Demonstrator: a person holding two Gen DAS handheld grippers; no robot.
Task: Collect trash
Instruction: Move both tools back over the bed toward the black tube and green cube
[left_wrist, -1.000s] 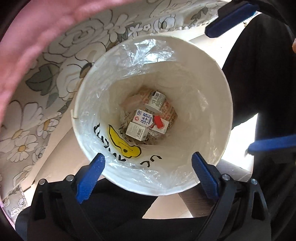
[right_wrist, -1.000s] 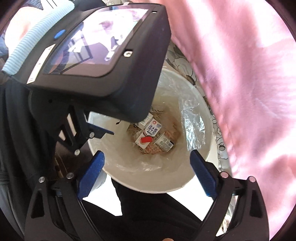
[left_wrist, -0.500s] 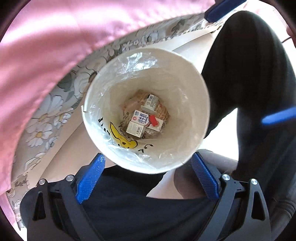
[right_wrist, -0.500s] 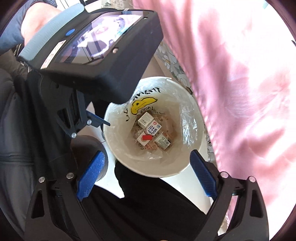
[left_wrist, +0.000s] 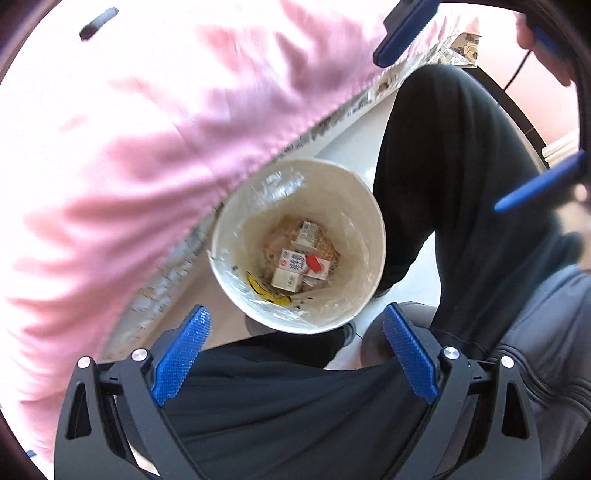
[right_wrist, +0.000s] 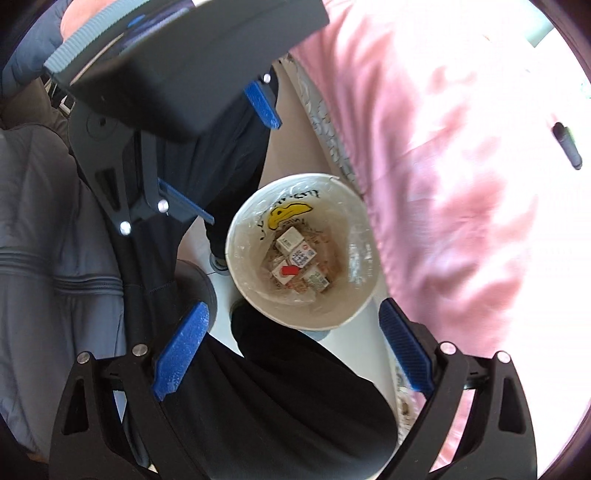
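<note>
- Pale smooth floor (left_wrist: 351, 147) lay under everything, beside a bed covered with a pink satin blanket (left_wrist: 129, 166) over a flowered grey-white sheet (left_wrist: 173, 269).
- One round white waste bin (left_wrist: 373, 229) with a clear plastic liner stood on the floor, just beside the bed edge; both wrist views looked straight down into it.
- On the liner was one yellow printed figure (right_wrist: 288, 214) with dark lettering around it.
- At the bottom of the bin lay three small white cartons (left_wrist: 295, 264); one red cap or tab (left_wrist: 314, 263) showed on the middle one. They rested on brownish printed wrappers (left_wrist: 325, 245), whose number I could not tell.
- One left gripper (left_wrist: 295, 354), with blue ribbed pads, hung above the bin with its jaws wide apart and nothing between them.
- One right gripper (right_wrist: 291, 350) was the same: jaws apart, empty, above the bin rim.
- The person's black trouser legs (left_wrist: 443, 184) stood on the side of the bin away from the bed and covered a part of the floor; a grey padded jacket (right_wrist: 44, 258) filled the left of the right wrist view.
- One dark pen-like object (right_wrist: 567, 146) lay on the pink blanket, well apart from the bin.
</note>
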